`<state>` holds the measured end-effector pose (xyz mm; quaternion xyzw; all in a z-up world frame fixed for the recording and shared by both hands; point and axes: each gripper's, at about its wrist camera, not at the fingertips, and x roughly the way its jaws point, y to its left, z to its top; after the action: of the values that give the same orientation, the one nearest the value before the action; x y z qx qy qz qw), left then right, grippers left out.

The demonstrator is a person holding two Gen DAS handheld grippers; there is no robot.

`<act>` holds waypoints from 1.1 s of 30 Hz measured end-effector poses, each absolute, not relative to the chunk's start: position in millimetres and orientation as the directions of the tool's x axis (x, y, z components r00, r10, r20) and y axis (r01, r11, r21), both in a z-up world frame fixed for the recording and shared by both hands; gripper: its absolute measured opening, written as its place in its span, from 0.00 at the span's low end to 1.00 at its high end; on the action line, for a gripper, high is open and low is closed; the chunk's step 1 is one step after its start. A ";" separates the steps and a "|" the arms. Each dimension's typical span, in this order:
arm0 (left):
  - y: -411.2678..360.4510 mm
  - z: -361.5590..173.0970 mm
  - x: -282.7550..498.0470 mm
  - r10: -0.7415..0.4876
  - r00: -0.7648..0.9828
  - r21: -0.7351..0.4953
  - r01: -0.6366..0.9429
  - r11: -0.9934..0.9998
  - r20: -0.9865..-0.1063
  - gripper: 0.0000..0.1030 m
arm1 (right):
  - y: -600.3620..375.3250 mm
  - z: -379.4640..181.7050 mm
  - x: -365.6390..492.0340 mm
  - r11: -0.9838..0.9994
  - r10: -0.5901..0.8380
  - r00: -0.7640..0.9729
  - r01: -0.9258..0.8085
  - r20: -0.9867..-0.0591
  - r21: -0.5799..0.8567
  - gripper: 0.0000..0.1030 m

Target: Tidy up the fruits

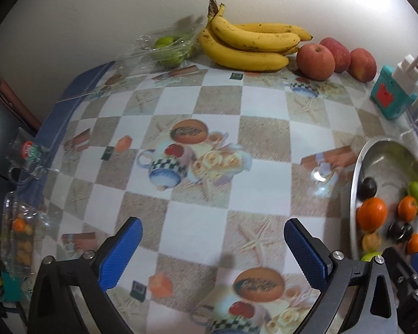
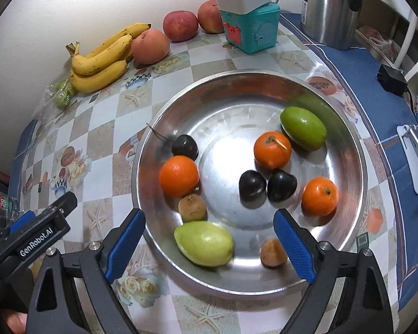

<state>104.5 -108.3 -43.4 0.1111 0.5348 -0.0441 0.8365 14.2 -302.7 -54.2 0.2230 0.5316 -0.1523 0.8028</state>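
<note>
My right gripper (image 2: 209, 239) hangs over the near rim of the steel bowl (image 2: 356, 150), jaws spread wide and holding nothing. Directly between them, low in the frame, lies the pale green guava (image 2: 204, 242), its long axis running left to right across my opening, so I judge I would need to turn to close across its narrow width. My left gripper (image 1: 213, 250), equally wide and empty, faces bare checked tablecloth (image 1: 203, 103), with the bowl off at its right edge; the right is clearly nearer.
</note>
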 end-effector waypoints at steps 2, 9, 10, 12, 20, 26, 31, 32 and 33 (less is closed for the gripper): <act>-103.3 -41.9 98.3 0.072 0.428 0.162 0.177 0.971 -0.901 1.00 | -301.2 -53.9 8.9 0.854 -0.004 0.391 0.481 -0.920 0.200 0.91; -87.9 -30.9 70.0 0.082 0.458 0.178 0.169 0.969 -0.885 1.00 | -294.8 -48.6 -11.8 0.857 -0.010 0.410 0.474 -0.912 0.203 0.91; -86.3 -29.7 66.5 0.082 0.462 0.180 0.173 0.968 -0.883 1.00 | -292.5 -47.8 -16.1 0.859 -0.012 0.413 0.470 -0.911 0.202 0.91; -81.9 -27.2 59.1 0.081 0.468 0.181 0.174 0.968 -0.880 1.00 | -288.4 -47.4 -22.5 0.862 -0.013 0.417 0.466 -0.909 0.201 0.91; -64.7 -15.5 35.9 0.071 0.504 0.183 0.175 0.968 -0.861 1.00 | -276.8 -43.4 -47.7 0.866 -0.033 0.434 0.463 -0.900 0.191 0.91; -55.7 -14.2 21.3 0.064 0.522 0.184 0.181 0.966 -0.851 1.00 | -269.9 -40.4 -56.2 0.871 -0.047 0.442 0.457 -0.896 0.180 0.91; -49.9 -13.3 16.9 0.056 0.524 0.171 0.174 0.970 -0.850 1.00 | -270.1 -35.2 -60.5 0.866 -0.062 0.462 0.465 -0.885 0.182 0.91; -48.7 -13.0 16.6 0.055 0.523 0.167 0.170 0.971 -0.850 1.00 | -270.4 -34.5 -61.1 0.865 -0.064 0.464 0.467 -0.884 0.183 0.91; -47.6 -12.6 16.6 0.055 0.525 0.165 0.165 0.972 -0.850 1.00 | -270.8 -34.0 -61.3 0.864 -0.065 0.466 0.468 -0.883 0.183 0.91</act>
<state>16.6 -47.6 -12.6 0.1132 0.4865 -0.0318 0.8657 -61.3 -270.8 -34.0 0.2050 0.4913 -0.1605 0.8312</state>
